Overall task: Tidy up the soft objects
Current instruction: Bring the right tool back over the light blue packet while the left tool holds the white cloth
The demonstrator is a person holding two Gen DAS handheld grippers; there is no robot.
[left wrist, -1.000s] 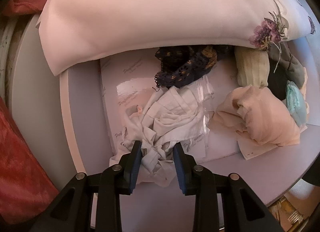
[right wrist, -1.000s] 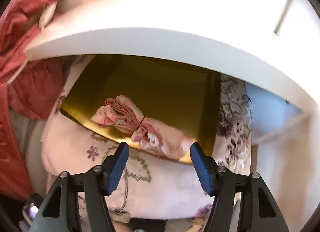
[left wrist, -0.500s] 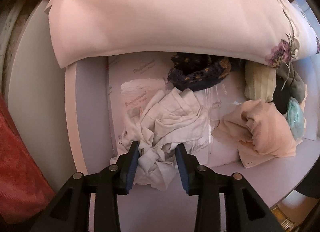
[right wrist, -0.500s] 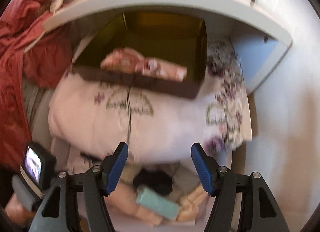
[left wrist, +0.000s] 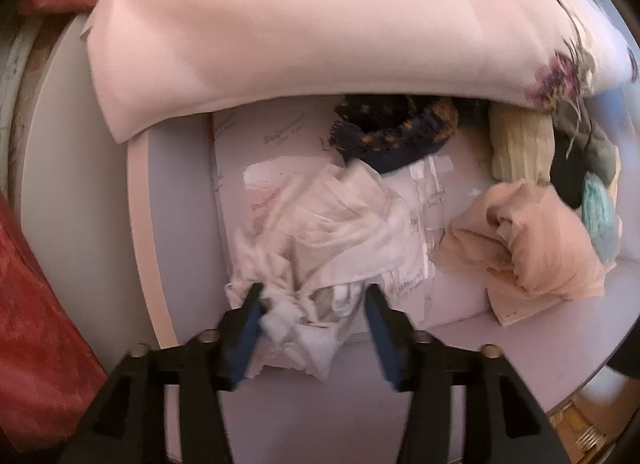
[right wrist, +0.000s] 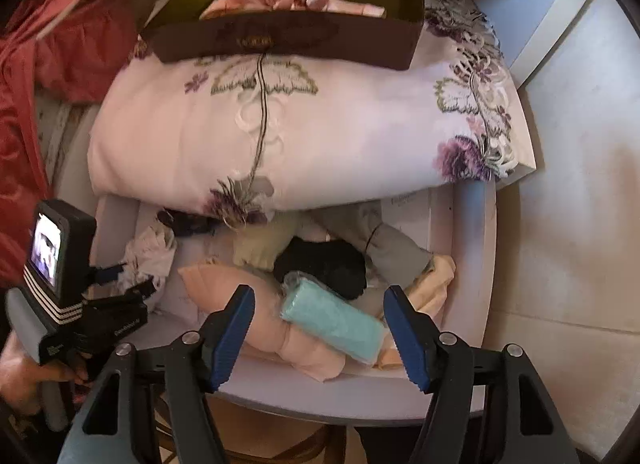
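Observation:
A crumpled white cloth (left wrist: 332,248) lies on the pale table (left wrist: 176,224), on a plastic bag. My left gripper (left wrist: 314,300) is open, its fingers either side of the cloth's near end. Beside it lie a dark navy knit (left wrist: 396,136), a peach cloth (left wrist: 536,244), an olive-cream roll (left wrist: 520,148) and a teal roll (left wrist: 600,212). In the right wrist view my right gripper (right wrist: 320,308) is open and empty above the teal roll (right wrist: 332,320) and the peach cloth (right wrist: 240,292). A black item (right wrist: 324,264) and a grey item (right wrist: 396,252) lie behind them.
A big floral pillow (right wrist: 304,136) covers the back of the table, with a brown box (right wrist: 288,40) holding pink cloth (right wrist: 280,0) on top. Red fabric (right wrist: 24,104) hangs at the left. A white wall (right wrist: 572,184) stands at the right.
My left gripper has opened wider around the white cloth's near end. My right gripper has swung down from the brown box to above the pile of soft items.

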